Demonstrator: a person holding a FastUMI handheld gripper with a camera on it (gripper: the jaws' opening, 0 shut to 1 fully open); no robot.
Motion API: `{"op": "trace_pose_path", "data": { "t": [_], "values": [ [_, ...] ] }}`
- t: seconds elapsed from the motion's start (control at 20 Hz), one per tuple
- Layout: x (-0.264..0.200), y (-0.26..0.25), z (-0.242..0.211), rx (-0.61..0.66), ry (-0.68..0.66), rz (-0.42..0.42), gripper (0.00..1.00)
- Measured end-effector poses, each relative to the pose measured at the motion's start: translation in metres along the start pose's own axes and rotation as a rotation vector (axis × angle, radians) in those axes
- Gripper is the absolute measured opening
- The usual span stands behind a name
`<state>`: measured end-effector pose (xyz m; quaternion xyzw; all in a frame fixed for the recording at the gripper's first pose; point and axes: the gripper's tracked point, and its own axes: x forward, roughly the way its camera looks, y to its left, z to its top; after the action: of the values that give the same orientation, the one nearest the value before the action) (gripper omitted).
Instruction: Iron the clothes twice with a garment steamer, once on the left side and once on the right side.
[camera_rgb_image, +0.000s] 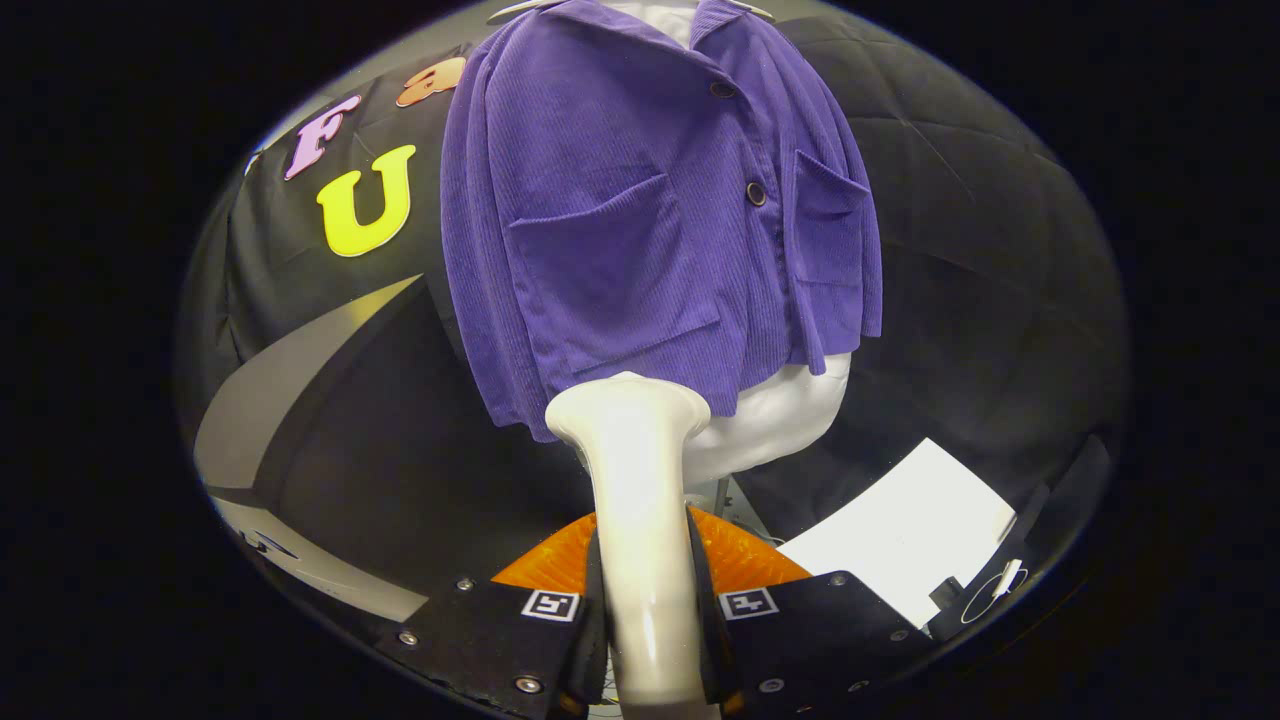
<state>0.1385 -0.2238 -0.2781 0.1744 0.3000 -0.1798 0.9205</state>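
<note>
A purple corduroy jacket (650, 210) with two chest pockets and dark buttons hangs on a white mannequin torso (780, 415), straight ahead of the fingers. My gripper (645, 590) is shut on the handle of a white garment steamer (635, 480), both fingers pressing on its sides. The steamer's flared head rises between the fingers and sits at the jacket's lower hem, below the larger pocket. Whether the head touches the cloth I cannot tell.
An orange ribbed piece (745, 560) lies just behind the fingers at the steamer's base. A white sheet (910, 530) lies low to the right of the mannequin. A grey panel edge (290, 370) slants to the left of the jacket, against the black cloth wall.
</note>
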Motion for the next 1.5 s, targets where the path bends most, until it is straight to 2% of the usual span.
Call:
{"op": "trace_pose_path", "data": {
  "t": [0.25, 0.35, 0.5, 0.75, 1.05, 1.2, 1.5],
  "values": [
    [-0.037, -0.028, 0.050, 0.001, -0.067, 0.054, 0.36],
    [-0.061, -0.039, 0.084, -0.014, -0.159, 0.073, 0.36],
    [-0.087, -0.062, 0.134, 0.042, -0.275, 0.074, 0.36],
    [-0.118, -0.107, 0.211, 0.149, -0.391, 0.046, 0.36],
    [-0.118, -0.131, 0.292, 0.219, -0.509, 0.038, 0.36],
    [-0.116, -0.127, 0.328, 0.242, -0.562, 0.045, 0.36],
    [-0.099, -0.113, 0.370, 0.225, -0.594, 0.055, 0.36]
  ]
}}
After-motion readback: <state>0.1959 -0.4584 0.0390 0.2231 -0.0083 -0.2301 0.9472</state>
